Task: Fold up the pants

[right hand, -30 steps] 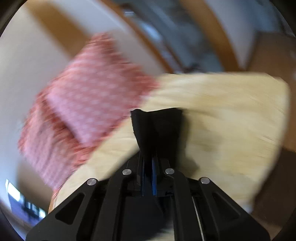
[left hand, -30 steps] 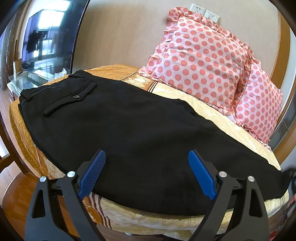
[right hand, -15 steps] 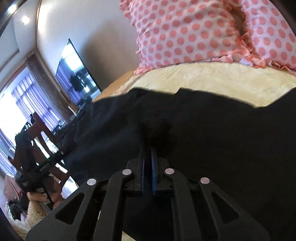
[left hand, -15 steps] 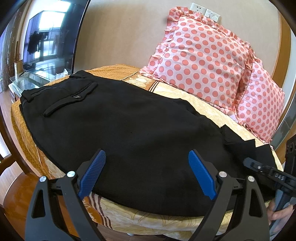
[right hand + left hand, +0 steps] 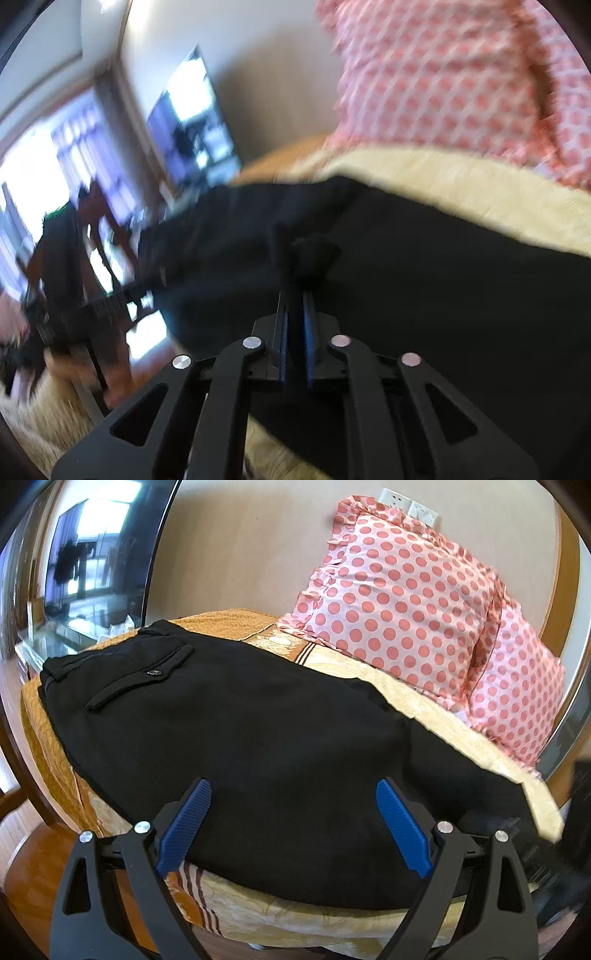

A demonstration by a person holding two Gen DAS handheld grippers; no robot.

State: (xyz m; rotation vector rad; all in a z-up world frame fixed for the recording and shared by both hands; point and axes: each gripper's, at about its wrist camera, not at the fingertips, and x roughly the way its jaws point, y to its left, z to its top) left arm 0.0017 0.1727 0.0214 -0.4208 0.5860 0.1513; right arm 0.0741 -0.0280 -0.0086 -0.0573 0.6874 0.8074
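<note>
Comparing with a second ago, we find the right gripper [image 5: 294, 295], clamped on a hem, has swung it over the pants [image 5: 258, 738] lying flat on the bed [image 5: 424, 694], starting the fold; the left gripper [image 5: 293, 812] hovers, spread apart.

hand-held gripper [image 5: 293, 827] | black frame | blue ribbed pads [image 5: 402, 830] | silver screws
</note>
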